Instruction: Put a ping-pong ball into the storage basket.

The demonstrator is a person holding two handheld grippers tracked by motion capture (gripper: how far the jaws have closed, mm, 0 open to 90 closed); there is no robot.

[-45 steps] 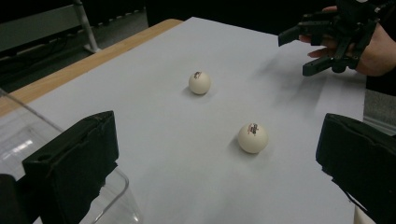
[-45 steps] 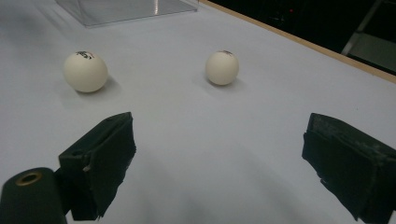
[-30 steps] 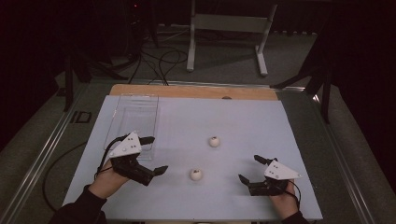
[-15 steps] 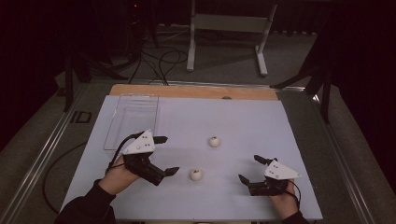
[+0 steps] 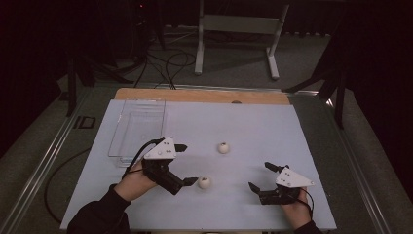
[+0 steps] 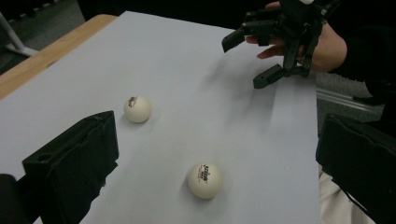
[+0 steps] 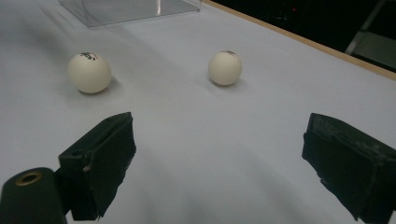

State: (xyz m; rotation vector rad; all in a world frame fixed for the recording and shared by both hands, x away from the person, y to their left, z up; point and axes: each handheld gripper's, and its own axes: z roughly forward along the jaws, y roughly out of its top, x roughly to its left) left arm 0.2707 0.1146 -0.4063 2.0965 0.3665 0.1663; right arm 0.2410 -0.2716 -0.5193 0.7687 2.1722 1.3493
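1. We have the left gripper (image 5: 187,165) at about 8 o'clock on the white table sheet (image 5: 253,126), jaws spread wide and holding nothing. One jaw tip sits just beside the near ball (image 5: 204,183); we cannot tell whether it touches.
2. In the left gripper view the near ball (image 6: 205,180) lies on the sheet between our two jaws, nearer the camera than the far ball (image 6: 137,108), which sits off toward 10 o'clock of that view.
3. The far ball (image 5: 223,147) rests near table centre, apart from both grippers.
4. Our right gripper (image 5: 260,176) rests low at 5 o'clock, jaws also wide and empty. Its own view looks across at both balls, the near ball (image 7: 89,72) to its left and the far ball (image 7: 225,67) beyond centre.
5. A clear tray (image 5: 139,129) lies at 10 o'clock, nothing in it that we can make out.
6. Our reading: we are at the reach-in stage on the near ball, grasp not yet made.
7. Next move, as we judge it: lower and centre the left jaws around the ball, then close slowly. It is light and round, so a nudge from one jaw could send it rolling. The tray looks the likely destination.
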